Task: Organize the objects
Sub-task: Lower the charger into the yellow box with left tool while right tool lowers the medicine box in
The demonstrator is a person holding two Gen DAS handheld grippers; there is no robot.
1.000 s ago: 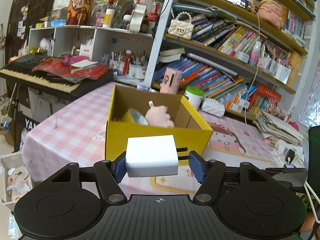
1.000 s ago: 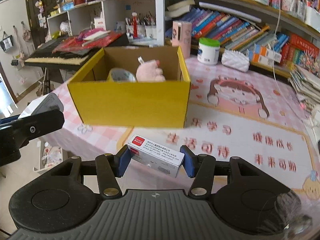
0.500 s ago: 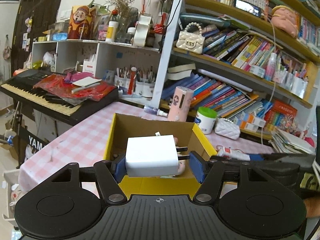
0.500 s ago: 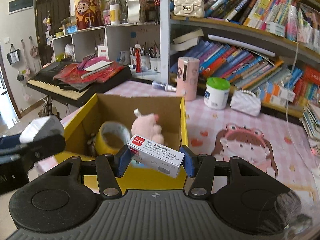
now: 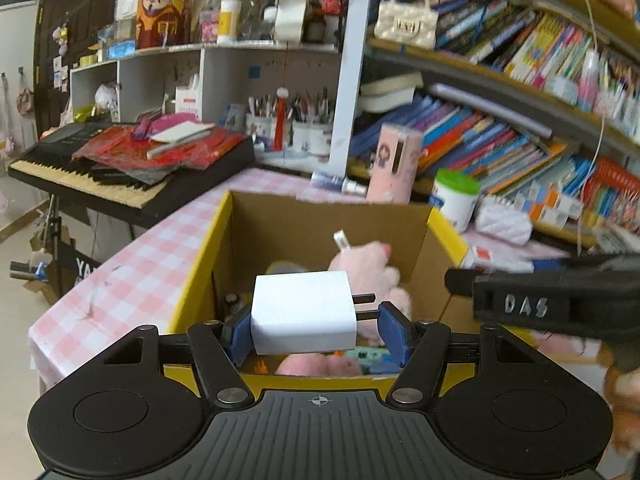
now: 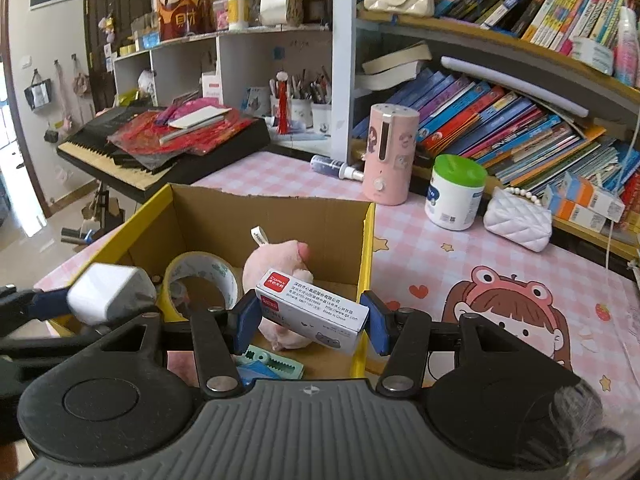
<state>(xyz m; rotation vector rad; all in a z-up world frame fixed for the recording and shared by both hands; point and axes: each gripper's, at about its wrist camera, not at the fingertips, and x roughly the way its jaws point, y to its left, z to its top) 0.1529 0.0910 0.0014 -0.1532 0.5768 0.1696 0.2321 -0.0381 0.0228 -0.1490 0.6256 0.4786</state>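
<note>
Above the yellow box, fingers clamp the charger, the others the carton.

Two claws: the left claw and the right claw. One white charger, one small printed carton, one yellow cardboard box. Inside it: one tape roll, one pink plush toy, one teal comb-like item. On the worktop: one pink canister, one green-lidded tub, one white quilted purse, one spray bottle.

The white charger hides part of the yellow box's contents.
</note>
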